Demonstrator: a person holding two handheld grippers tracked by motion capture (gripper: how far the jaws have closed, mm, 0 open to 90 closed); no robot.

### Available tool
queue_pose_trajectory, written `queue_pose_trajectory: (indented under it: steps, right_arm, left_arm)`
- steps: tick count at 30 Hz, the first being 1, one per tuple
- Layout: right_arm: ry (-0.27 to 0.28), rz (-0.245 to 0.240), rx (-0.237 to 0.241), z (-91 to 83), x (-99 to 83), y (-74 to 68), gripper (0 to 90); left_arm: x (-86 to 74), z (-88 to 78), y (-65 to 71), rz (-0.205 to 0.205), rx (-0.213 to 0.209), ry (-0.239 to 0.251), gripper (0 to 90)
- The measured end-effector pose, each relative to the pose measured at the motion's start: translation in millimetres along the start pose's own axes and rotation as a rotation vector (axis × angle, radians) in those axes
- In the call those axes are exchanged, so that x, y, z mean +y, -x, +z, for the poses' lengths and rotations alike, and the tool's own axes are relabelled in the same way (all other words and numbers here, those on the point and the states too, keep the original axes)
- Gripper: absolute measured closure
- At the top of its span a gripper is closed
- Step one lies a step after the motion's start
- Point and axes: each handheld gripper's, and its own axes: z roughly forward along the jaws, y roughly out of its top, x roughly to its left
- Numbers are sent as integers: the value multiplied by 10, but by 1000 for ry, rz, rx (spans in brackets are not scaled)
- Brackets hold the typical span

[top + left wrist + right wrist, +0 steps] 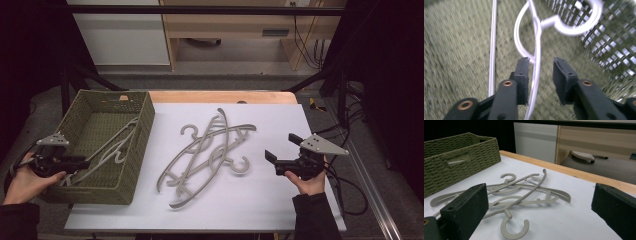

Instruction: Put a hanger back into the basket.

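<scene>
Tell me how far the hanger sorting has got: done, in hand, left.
Done: one grey hanger lies inside the green woven basket. In hand: the left gripper sits over that hanger in the basket, its jaws apart with the hanger's thin bar running between them, not pressed. Left: a tangled pile of hangers lies on the white table; the right gripper waits open beside it, holding nothing.

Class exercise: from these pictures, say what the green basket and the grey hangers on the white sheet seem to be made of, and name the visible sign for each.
The basket: woven fibre, perhaps paper rope or seagrass, matt olive; its walls show tight braided rows and open lattice gaps. The hangers: probably moulded plastic, smooth matt grey; one-piece curved hooks and thin even bars with small moulded pegs suggest it, though painted wood or metal cannot be ruled out.
</scene>
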Motion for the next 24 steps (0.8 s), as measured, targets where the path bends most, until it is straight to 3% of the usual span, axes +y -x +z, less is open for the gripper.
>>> queue_pose_trajectory:
  steps: [2, 3, 6, 8, 14, 20, 24]
  right_arm:
    - [-2, -1, 1, 2, -1, -1, 12]
    - [-2, 0, 0, 5, -2, -2, 11]
    - [-1, 0, 0, 4, -2, -1, 11]
    - [5, 1, 2, -3, 1, 1, 11]
    - [9, 5, 4, -15, 6, 7, 11]
    - [7, 5, 2, -5, 4, 12, 10]
    - [4, 8, 1, 0, 4, 14, 9]
  left_arm:
    - [53, -42, 47, 9, 7, 39, 556]
    - [106, -75, 102, 2, 22, 91, 489]
    - [160, -111, 148, 17, 36, 130, 437]
    - [214, -129, 217, 9, 42, 181, 377]
    - [381, -121, 455, 34, 47, 274, 247]
    - [553, -17, 755, 34, 12, 354, 123]
    - [641, 54, 913, 28, -6, 414, 99]
